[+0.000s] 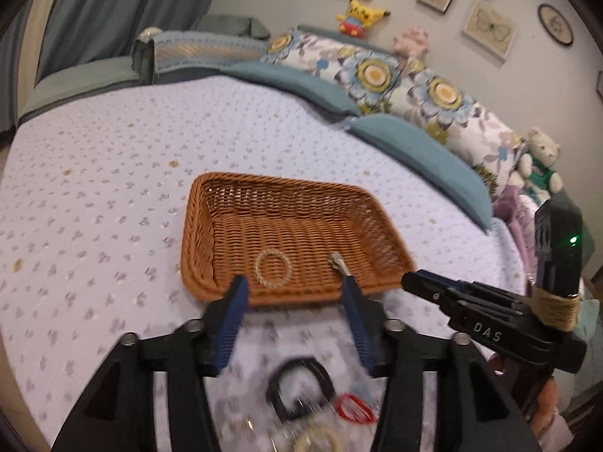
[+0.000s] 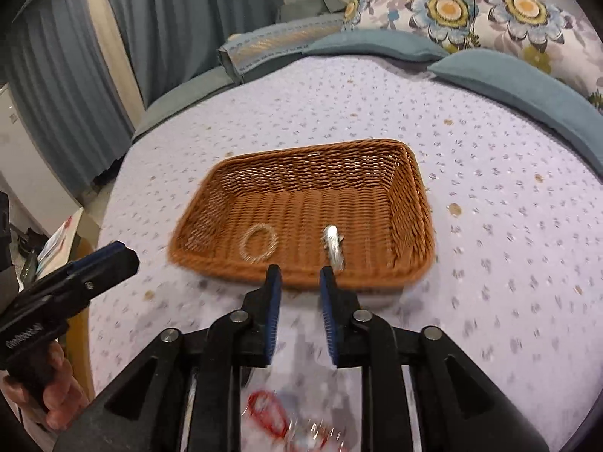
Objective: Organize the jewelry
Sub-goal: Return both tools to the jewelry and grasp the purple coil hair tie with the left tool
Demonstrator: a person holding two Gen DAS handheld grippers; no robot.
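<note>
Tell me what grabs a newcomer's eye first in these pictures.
The brown wicker basket in the middle of the bed stands out first, with a pale beaded bracelet and a silver hair clip lying near its front edge. Closer, between the open left claw and the camera, lie a black band and a red loop.

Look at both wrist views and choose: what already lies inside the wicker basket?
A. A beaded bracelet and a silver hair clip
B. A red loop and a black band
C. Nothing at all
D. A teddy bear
A: a pale beaded bracelet and a silver hair clip rest on the floor of the wicker basket, while the red loop and black band lie outside on the bedspread.
</note>
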